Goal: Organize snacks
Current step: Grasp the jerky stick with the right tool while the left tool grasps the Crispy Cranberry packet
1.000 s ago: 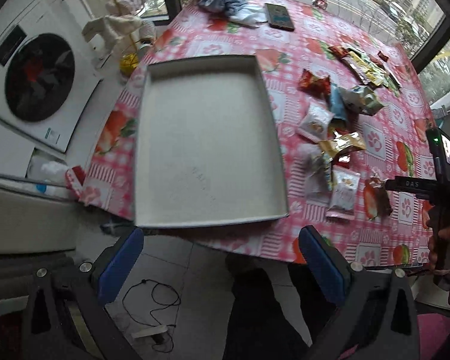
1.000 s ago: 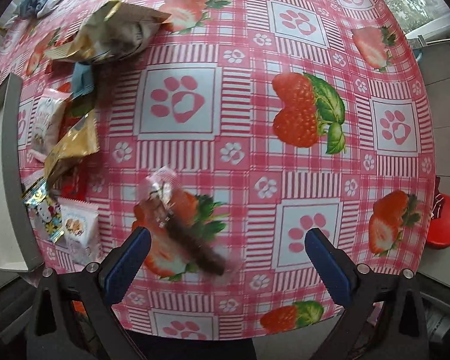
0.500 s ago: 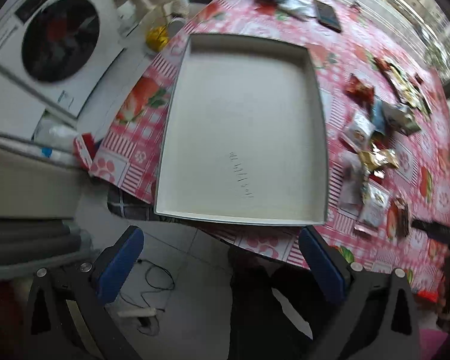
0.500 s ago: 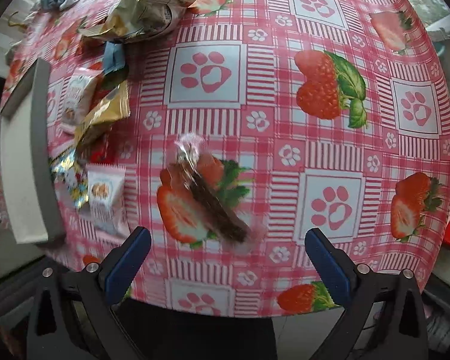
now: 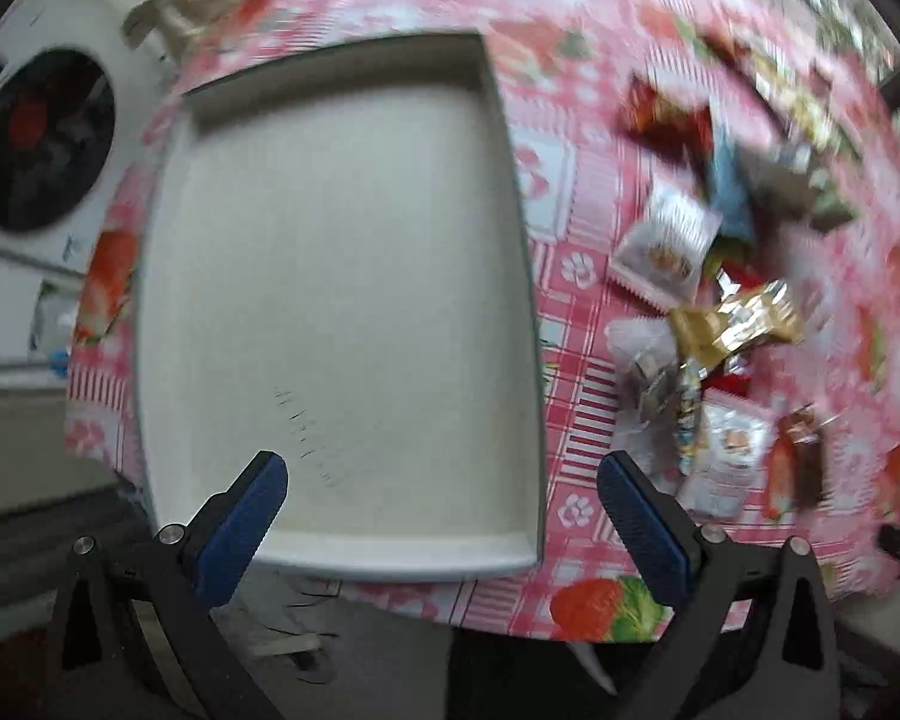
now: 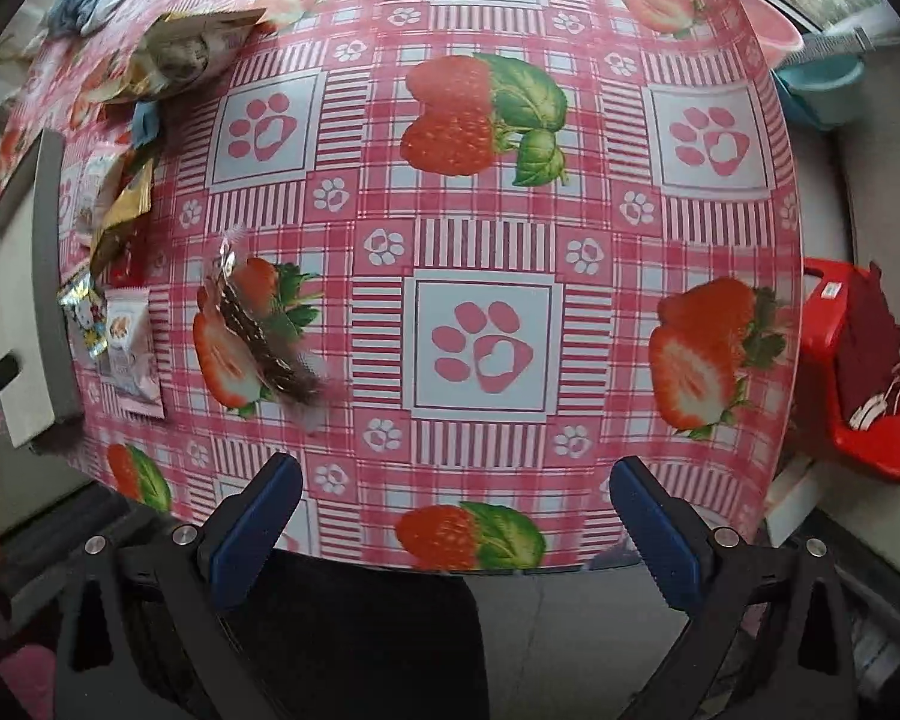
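The left hand-held gripper (image 5: pixel 441 516) is spread wide and holds nothing, hovering over the near edge of a shallow white tray (image 5: pixel 342 558) on the counter (image 6: pixel 486 228). Snack packets (image 5: pixel 714 324) lie scattered to its right. The right hand-held gripper (image 6: pixel 456 516) is likewise released; a clear-wrapped brown snack (image 6: pixel 258 330) lies ahead to its left.
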Available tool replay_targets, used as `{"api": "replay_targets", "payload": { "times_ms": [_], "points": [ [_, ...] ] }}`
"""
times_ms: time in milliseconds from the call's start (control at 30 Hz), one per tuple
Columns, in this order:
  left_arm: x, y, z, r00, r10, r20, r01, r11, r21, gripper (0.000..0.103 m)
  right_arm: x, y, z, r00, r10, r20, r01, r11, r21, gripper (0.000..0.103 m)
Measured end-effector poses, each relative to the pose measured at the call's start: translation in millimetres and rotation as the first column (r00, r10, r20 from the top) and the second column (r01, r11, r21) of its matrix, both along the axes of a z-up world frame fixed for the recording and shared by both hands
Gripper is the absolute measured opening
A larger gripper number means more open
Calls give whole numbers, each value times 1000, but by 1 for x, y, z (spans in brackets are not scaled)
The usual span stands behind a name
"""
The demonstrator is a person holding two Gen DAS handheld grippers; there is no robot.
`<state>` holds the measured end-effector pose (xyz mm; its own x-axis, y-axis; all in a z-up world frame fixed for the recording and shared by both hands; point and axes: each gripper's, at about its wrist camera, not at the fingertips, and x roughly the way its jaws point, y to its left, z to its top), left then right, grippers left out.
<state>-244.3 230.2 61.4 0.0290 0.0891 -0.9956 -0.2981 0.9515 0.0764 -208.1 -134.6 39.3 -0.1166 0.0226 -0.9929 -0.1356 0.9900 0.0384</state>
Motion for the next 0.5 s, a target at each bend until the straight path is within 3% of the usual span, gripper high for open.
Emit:
{"api": "replay_targets", "payload": {
  "times_ms": [200,367,500],
  "points": [
    [7,-10,-34,993,-88,-76,99,983,152,103,-11,33,1,985,173,-6,-173,985,-20,103],
    [-3,15,-50,990,-23,-142,46,986,160,103,4,86,-17,958,283,-42,-285,958,-26,103],
    [-7,16,-24,997,-4,-78,11,996,84,103,16,135,-35,939,340,-50,-340,940,-5,103]
  ]
}}
